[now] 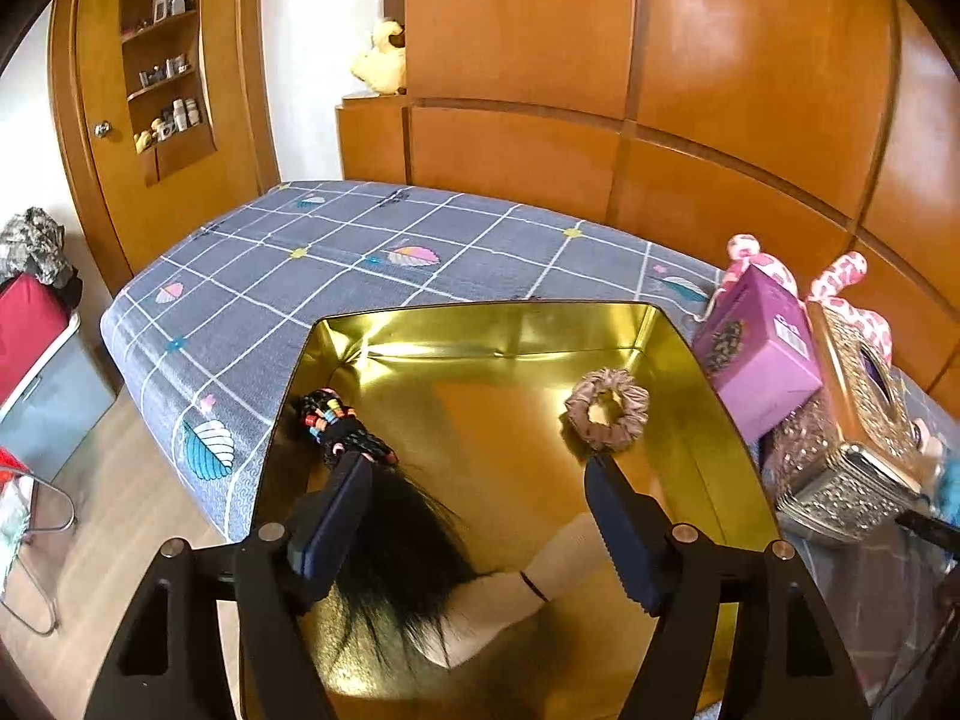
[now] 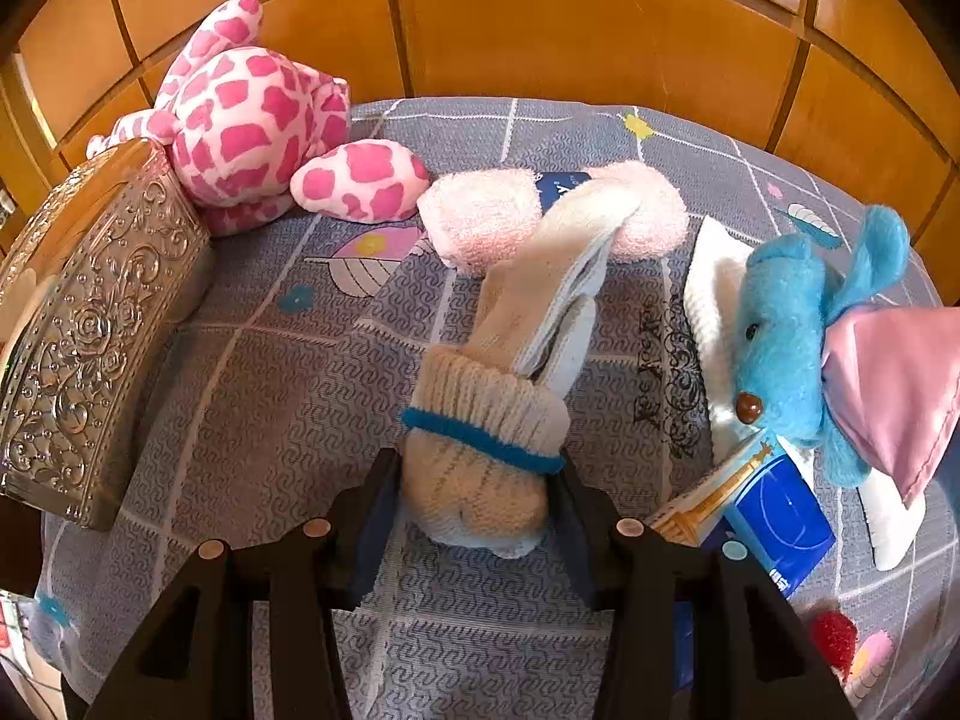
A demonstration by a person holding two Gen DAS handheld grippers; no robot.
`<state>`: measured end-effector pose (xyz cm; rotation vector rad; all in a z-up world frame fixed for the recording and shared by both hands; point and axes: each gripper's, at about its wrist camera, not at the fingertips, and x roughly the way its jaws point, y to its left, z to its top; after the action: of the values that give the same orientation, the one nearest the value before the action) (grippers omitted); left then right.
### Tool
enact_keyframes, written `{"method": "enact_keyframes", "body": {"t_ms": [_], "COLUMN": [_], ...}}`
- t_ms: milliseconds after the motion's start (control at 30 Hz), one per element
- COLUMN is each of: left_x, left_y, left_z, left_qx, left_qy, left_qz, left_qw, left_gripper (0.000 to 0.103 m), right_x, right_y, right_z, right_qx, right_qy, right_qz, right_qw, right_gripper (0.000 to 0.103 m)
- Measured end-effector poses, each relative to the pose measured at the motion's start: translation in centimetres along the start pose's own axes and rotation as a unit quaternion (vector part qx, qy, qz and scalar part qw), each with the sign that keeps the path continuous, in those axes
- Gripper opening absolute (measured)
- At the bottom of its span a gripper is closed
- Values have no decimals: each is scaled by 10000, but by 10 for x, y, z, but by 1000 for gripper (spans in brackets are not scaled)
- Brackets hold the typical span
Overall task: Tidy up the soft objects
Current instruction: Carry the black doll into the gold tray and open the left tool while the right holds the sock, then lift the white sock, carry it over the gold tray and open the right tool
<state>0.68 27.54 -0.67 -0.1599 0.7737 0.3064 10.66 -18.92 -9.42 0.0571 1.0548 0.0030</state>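
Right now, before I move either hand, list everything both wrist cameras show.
Tin: one, gold, open on the bed.
Scrunchie: one, beige, inside the tin.
Beaded hair tie: one, black, multicoloured beads, at the tin's left rim.
Purple box: one, right of the tin.
Embossed box: one, silver.
Giraffe plush: one, pink and white, by the headboard.
Sock bundle: one, cream, blue band.
Blue plush: one, on the bed.
Left gripper: open, over the tin.
Right gripper: shut on the sock bundle.
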Motion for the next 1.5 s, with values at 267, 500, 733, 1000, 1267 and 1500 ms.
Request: {"method": "enact_keyframes", "body": {"t_ms": [267,500,733,1000,1267,1500], "left_x": [-7,-4,-5,-6,-20,-26], "left_y": [-16,-21,-23,-27,-24,-15], "left_z": [-8,-13,-15,-16,-11,-6], "left_qx": [177,227,229,271,204,51], "left_qy": [-62,1,39,8,-330,-479], "left_qz": [-106,-173,-222,-197,-19,113], "left_qw": [9998,9996,9995,9994,9992,9988], "left_gripper": [79,79,81,82,84,84], "right_x": [-3,-16,-55,-102,-159,-144], "right_y": [4,11,34,72,161,246], "right_z": [-4,4,38,69,80,47], "right_qx": [-14,-26,-231,-359,-1184,-2070], "right_qy": [-115,-336,-904,-1521,-2131,-1631], "right_qz": [-114,-346,-335,114,1302,1926], "right_qw": [9999,9988,9951,9876,9611,9452], "right_gripper": [47,42,40,40,40,40]}}
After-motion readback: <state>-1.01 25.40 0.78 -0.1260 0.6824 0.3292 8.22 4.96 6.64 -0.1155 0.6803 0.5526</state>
